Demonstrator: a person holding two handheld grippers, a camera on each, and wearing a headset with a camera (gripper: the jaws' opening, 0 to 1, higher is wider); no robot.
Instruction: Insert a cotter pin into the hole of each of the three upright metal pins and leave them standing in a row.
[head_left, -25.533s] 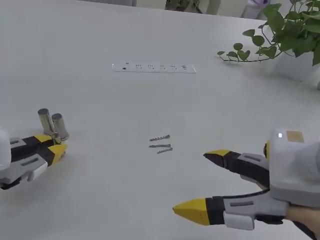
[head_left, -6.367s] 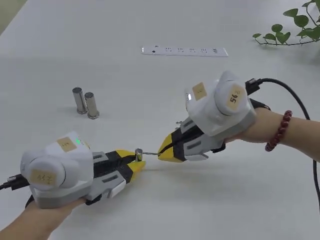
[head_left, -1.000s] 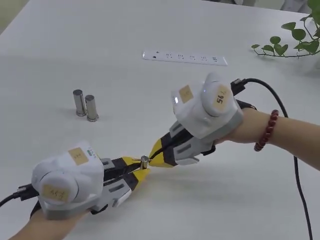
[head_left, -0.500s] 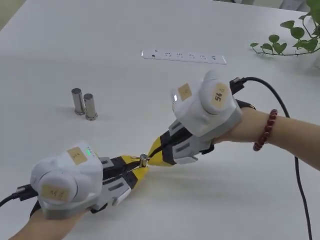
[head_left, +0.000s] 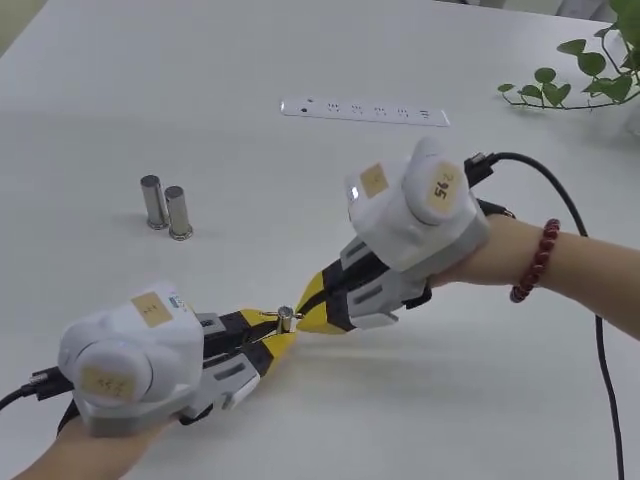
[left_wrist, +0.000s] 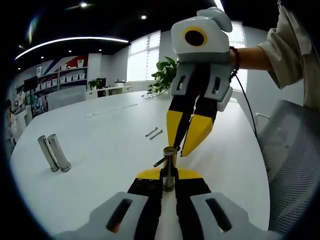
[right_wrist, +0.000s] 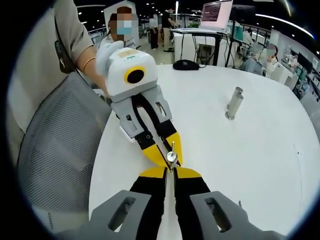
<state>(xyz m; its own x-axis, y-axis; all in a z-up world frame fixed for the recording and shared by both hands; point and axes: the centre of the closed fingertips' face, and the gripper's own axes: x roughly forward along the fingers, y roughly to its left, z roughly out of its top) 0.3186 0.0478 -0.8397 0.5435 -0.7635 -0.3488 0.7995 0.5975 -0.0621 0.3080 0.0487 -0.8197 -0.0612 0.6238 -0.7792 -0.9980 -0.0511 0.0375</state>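
The left gripper's (left_wrist: 169, 176) jaws are clamped tight on the shank of a metal pin (left_wrist: 170, 159), steadying it so its cross-hole faces the right gripper (right_wrist: 171, 171). That gripper's jaws are pinched closed on a cotter pin (left_wrist: 159, 162), whose tip pokes out the far side of the hole. At ten o'clock in the head view, two other metal pins (head_left: 179, 213) stand touching on the surface (head_left: 300, 190), seemingly unpinned, since two spare cotter pins (left_wrist: 153, 133) lie nearby.

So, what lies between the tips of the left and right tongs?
A short metal pin, gripped by the left tongs, with a cotter pin in its top hole, as the left gripper view shows.
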